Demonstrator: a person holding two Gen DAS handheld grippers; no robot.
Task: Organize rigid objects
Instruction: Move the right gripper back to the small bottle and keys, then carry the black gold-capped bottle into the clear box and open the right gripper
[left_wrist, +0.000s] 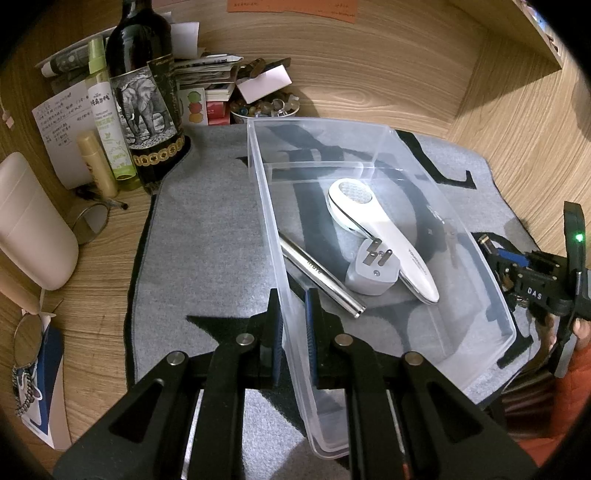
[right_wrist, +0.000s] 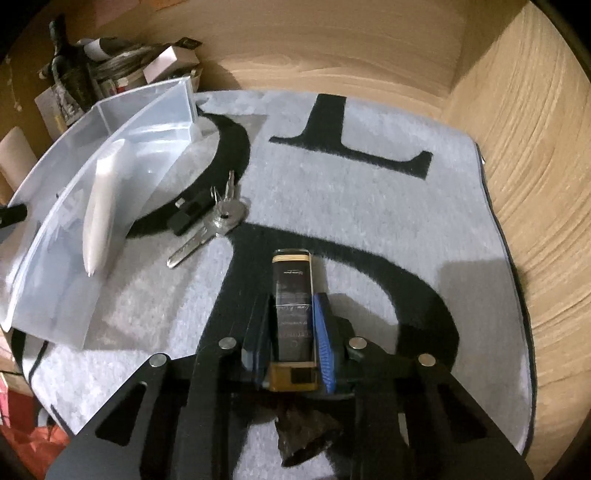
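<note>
A clear bin (left_wrist: 373, 140) was seen standing on a grey mat (left_wrist: 207, 236) that covered a wooden desk (left_wrist: 369, 66). The left gripper (left_wrist: 293, 332) was closed on the bin's near left wall, with one finger outside the wall and the other inside, so that the thin plastic was pinched between the pads. Inside the bin three things were laid: a white handheld device (left_wrist: 384, 236), a grey plug (left_wrist: 371, 269) touching its handle, and a silver tube (left_wrist: 319, 277) along the left wall. In the right wrist view the right gripper (right_wrist: 291, 332) was closed on a dark flat bottle (right_wrist: 293, 306) with a gold cap, which was gripped by its sides and pointed forward over the mat. A bunch of keys (right_wrist: 214, 221) was seen on the mat just beside the bin's right wall, ahead of the bottle. A dark rough lump (right_wrist: 303, 435) was seen on the mat beneath the right gripper. At the desk's left edge a dark bottle with an elephant label (left_wrist: 144, 96), a green spray bottle (left_wrist: 107, 110) and a bowl of beads (left_wrist: 264, 109) were stood behind the mat, well apart from the bin's contents.
</note>
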